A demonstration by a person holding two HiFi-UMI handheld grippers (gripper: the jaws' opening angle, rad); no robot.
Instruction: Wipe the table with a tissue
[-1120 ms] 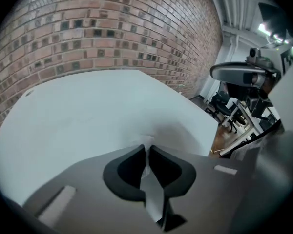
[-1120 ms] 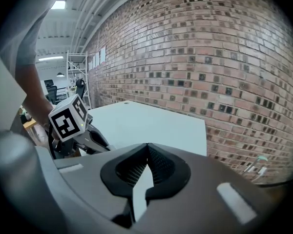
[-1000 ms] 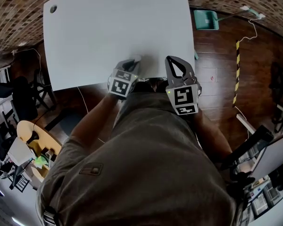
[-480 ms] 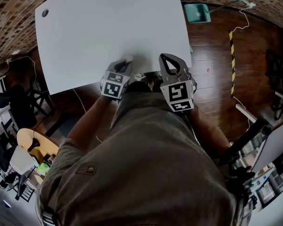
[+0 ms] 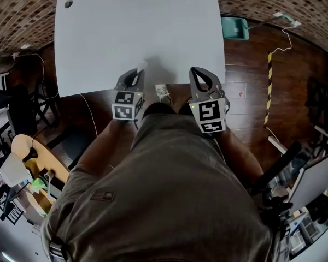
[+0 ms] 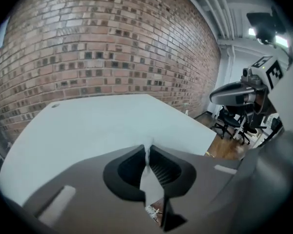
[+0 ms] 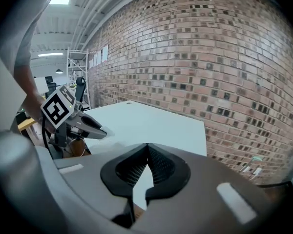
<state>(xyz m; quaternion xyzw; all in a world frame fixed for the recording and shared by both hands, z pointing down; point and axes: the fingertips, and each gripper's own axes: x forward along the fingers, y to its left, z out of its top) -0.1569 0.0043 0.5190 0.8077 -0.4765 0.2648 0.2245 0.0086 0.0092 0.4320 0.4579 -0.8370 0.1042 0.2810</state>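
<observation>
The white table [image 5: 126, 31] fills the upper head view. My left gripper [image 5: 139, 70] hangs over its near edge, shut on a small white tissue [image 5: 141, 65] that sticks out past the tips. In the left gripper view the tissue [image 6: 149, 177] shows as a thin white strip pinched between the closed jaws, with the table [image 6: 88, 126] stretching ahead. My right gripper [image 5: 196, 71] is beside it at the table's near edge, shut with nothing in it. In the right gripper view its tips [image 7: 147, 146] meet, and the left gripper [image 7: 80, 123] shows at the left above the table [image 7: 156, 123].
A brick wall [image 7: 210, 72] runs behind the table. On the wooden floor to the right lie a teal bin [image 5: 235, 27] and a yellow-black striped bar [image 5: 270, 86]. Office chairs [image 6: 239, 126] stand beyond the table's right side. A small round wooden table [image 5: 27, 157] is at left.
My left gripper, still holding the tissue, has slid left and back toward the table's near edge. The right gripper has stayed about where it was.
</observation>
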